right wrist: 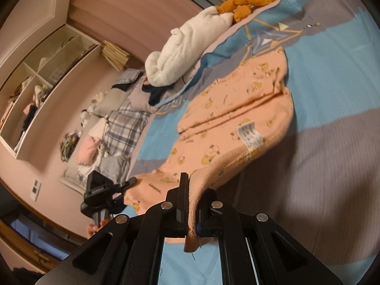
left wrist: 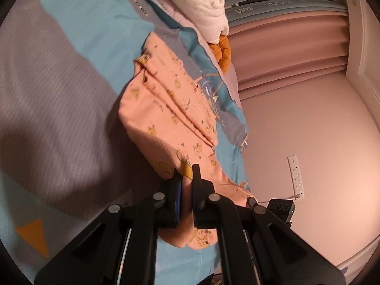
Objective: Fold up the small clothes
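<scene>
the bedspread (right wrist: 332, 76) leaves open room toward 3 o'clock in the right wrist view. on it the peach garment (right wrist: 237, 109) runs long toward 1 o'clock from both grippers. the right gripper (right wrist: 192, 185) pinches its ribbed hem; the left gripper (left wrist: 186, 173) clamps the other near edge.

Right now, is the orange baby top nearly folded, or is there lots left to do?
Partly. The orange top already shows creases along its far part on the bed. The left hand-held gripper and right hand-held gripper each pinch its near edge, lifted off the bed. Laying that edge over and smoothing remains.
</scene>
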A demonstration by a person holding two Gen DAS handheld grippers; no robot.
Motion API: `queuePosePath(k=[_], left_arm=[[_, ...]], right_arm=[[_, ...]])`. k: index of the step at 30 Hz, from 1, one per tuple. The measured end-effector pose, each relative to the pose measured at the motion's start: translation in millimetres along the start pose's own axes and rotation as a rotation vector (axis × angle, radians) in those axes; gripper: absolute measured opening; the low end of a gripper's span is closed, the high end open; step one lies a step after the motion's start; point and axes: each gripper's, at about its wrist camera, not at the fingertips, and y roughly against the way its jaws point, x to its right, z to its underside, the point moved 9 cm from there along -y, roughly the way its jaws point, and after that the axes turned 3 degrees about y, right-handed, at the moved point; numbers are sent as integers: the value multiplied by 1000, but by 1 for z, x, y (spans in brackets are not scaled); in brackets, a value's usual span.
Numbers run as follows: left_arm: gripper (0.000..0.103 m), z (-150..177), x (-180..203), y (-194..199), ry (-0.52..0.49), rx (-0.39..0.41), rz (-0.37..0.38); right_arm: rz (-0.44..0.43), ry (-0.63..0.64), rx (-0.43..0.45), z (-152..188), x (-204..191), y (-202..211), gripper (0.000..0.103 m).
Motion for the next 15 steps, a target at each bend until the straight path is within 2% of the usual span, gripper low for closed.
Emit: queuePosePath(k=[7, 15], left_arm=[[4, -23, 16, -9, -45, 15, 1], [4, -59, 34, -29, -66, 31, 40]], right_arm=[[3, 19, 35, -22, -1, 2, 6], [32, 17, 86, -58, 9, -2, 6]])
